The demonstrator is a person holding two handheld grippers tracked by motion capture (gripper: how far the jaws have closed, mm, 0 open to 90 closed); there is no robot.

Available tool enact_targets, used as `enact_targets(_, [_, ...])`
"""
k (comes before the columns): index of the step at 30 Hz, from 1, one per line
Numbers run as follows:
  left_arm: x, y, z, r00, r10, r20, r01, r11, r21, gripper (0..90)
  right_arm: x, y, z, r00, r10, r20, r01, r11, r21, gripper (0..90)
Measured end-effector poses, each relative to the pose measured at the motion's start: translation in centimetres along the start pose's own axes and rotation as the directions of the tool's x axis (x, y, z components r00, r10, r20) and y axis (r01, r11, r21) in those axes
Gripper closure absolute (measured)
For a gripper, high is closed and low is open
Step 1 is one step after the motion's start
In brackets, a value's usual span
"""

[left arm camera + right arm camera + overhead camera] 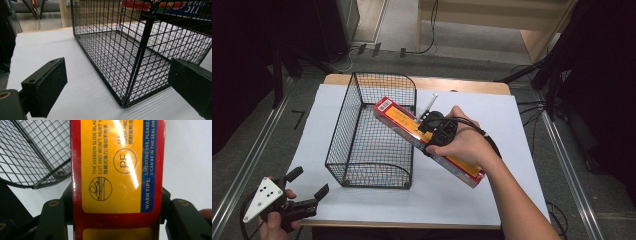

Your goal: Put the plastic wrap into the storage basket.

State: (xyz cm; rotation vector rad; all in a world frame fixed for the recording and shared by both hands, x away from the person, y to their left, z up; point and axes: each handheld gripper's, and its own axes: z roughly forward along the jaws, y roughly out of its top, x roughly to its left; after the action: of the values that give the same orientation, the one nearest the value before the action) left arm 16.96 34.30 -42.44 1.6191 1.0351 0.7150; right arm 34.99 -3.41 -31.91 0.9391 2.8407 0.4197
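A long red and yellow box [427,141] is held slanted, its far end resting over the right rim of a black wire basket [371,135]. My right gripper [438,134] is shut on the box near its middle; in the right gripper view the box [117,177] sits between the two jaws, with the basket [32,155] to the upper left. My left gripper [309,186] stands open at the table's front left corner, apart from the basket. In the left gripper view its jaws are wide apart and frame the basket's near corner [130,75].
A white sheet [492,190] covers the wooden table [472,86]. The basket's inside holds nothing. Cables lie on the floor behind and right of the table, and metal rails [572,165] run along both sides.
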Motion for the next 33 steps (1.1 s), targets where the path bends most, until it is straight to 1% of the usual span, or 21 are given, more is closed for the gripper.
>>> enact_targets(13, [0.1,0.0,0.0,1.0000,0.000,-0.001,0.000,1.0000,0.000,2.9,1.5,1.8,1.2,0.9987,-0.048,-0.019,0.049,0.999,0.012,42.4])
enact_targets(17, [0.0,0.0,0.0,1.0000,0.001,-0.001,-0.001,1.0000,0.001,2.9,1.9,2.1,1.5,0.9982,-0.055,-0.022,0.055,0.998,0.011,42.5])
enact_targets(19, [0.0,0.0,0.0,1.0000,0.000,-0.001,0.000,1.0000,0.001,2.9,2.2,2.4,1.7,0.9973,-0.071,-0.021,0.071,0.997,0.016,42.4])
enact_targets(22, [0.0,0.0,0.0,1.0000,0.000,-0.001,0.000,1.0000,-0.001,2.9,2.5,2.6,1.9,0.9972,-0.072,-0.021,0.072,0.997,0.017,42.4])
enact_targets(24, [0.0,0.0,-0.1,1.0000,0.001,-0.002,-0.001,1.0000,-0.002,2.9,2.6,2.8,2.0,0.9963,-0.081,-0.028,0.081,0.996,0.020,42.3])
enact_targets(27, [0.1,0.0,-0.1,1.0000,-0.001,-0.001,0.001,1.0000,-0.001,2.9,2.7,3.0,2.1,0.9963,-0.078,-0.036,0.078,0.997,0.013,42.3])
enact_targets(33, [0.1,0.0,-0.1,1.0000,0.001,-0.001,-0.001,1.0000,-0.002,2.9,3.1,3.5,2.2,0.9947,-0.098,-0.030,0.099,0.995,0.026,42.3])
